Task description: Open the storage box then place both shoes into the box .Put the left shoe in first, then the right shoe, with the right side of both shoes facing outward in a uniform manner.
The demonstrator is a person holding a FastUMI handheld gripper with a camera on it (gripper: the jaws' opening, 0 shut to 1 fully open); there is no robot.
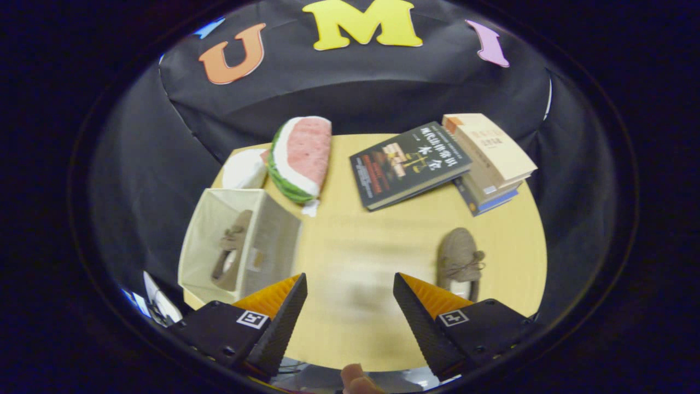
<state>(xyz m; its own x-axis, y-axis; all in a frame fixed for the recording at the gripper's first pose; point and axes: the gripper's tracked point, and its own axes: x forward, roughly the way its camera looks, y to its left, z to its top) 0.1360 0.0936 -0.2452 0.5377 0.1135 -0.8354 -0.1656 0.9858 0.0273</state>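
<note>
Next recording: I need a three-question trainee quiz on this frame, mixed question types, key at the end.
1. True or false: one shoe already lies inside the open storage box.
2. The second shoe is: A) held between the fingers; B) on the table, just ahead of the right-hand finger; C) on top of the books.
3. Fill in: the gripper is ____, with nothing between its fingers.

Key: 1 true; 2 B; 3 open.
</note>
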